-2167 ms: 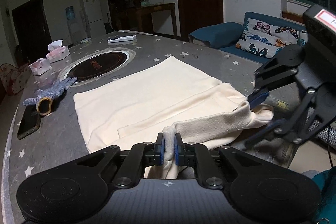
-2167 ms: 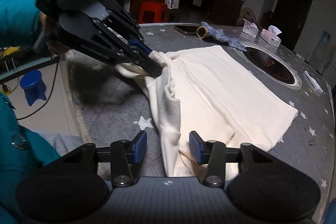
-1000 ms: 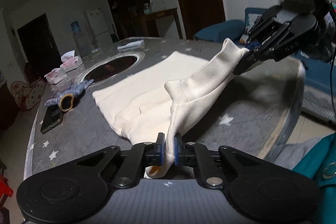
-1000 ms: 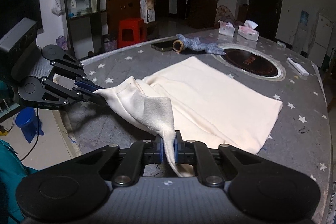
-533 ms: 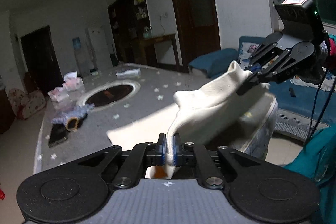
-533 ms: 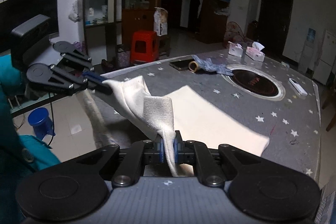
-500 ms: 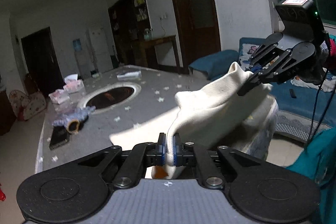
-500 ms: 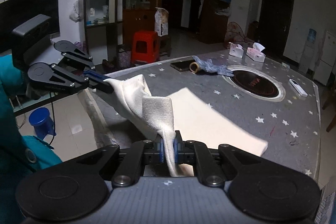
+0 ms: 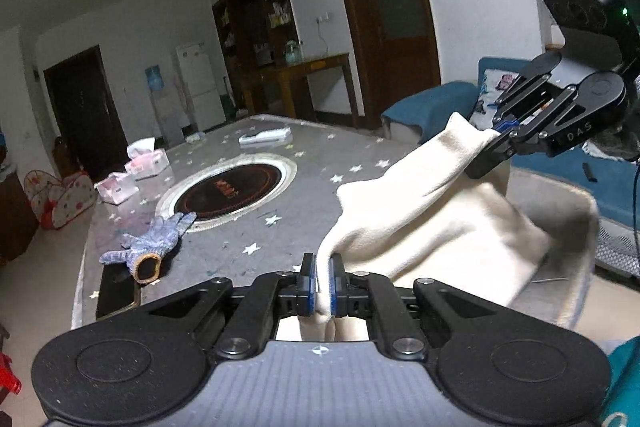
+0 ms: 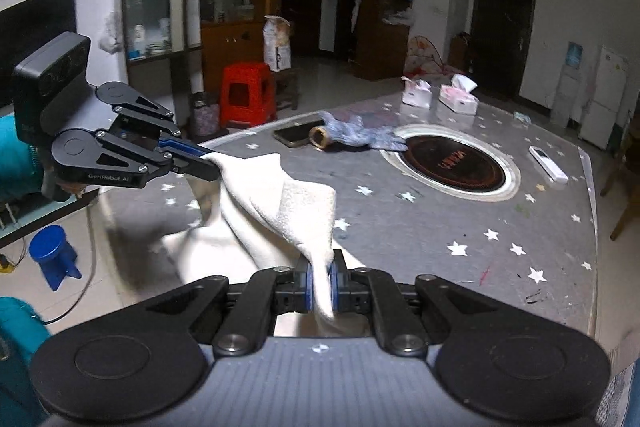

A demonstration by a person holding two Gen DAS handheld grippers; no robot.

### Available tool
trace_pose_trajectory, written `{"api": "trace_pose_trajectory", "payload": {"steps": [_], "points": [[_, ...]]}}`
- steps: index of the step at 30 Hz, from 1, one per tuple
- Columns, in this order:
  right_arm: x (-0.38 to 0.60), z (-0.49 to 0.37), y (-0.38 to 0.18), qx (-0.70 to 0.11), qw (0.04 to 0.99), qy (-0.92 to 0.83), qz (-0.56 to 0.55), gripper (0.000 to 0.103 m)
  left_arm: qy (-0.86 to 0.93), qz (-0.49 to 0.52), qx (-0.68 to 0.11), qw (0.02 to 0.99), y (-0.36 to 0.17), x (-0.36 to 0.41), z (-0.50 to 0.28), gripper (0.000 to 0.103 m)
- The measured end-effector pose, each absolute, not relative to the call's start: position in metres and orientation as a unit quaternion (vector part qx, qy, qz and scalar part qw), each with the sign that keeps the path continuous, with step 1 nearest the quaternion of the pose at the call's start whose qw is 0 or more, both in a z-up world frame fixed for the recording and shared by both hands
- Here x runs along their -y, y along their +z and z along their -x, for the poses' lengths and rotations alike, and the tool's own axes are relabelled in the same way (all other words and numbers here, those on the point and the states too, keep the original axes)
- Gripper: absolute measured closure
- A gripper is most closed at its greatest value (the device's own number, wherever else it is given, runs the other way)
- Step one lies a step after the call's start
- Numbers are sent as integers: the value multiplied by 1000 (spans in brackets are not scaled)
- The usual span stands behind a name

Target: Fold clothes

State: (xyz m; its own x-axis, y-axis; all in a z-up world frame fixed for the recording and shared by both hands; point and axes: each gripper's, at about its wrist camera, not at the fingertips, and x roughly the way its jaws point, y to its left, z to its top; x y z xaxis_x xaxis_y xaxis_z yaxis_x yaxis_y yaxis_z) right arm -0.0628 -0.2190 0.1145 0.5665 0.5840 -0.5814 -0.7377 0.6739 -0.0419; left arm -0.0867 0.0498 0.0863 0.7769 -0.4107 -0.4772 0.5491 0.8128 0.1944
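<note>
I hold the cream garment (image 9: 420, 211) aloft off the counter's (image 9: 304, 203) near edge, left gripper (image 9: 322, 285) and right gripper (image 10: 321, 281) each clamped on it; no finished fold shows.

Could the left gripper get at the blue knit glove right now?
Probably not: the left gripper is shut on the cream garment, as is the right gripper. The path over the table to the glove looks free.

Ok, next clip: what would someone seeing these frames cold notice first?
The cream garment stands out: it hangs in the air near the table's front edge, stretched between the left tool and the right tool, both pinched shut on it. Behind it, the grey star-patterned table shows a round black cooktop set into its middle, with a blue knit glove and a dark phone beside it.
</note>
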Motion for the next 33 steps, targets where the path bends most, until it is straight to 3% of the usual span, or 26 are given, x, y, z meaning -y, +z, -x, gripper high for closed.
{"api": "trace_pose_trajectory", "payload": {"steps": [13,20,24,33], "points": [[218,-16,53,-339,868,346,111,96,-224,-154,-270,924,38,-34,8,95],[227,-36,26,-369,879,296,62,83,-212,-137,-289,923,22,-25,-17,92],[232,-37,23,-369,887,273,51,76,-208,-140,-293,923,20,-21,-26,88],[222,-27,46,-339,900,273,35,76,-191,-125,-302,926,19,-22,-34,78]]}}
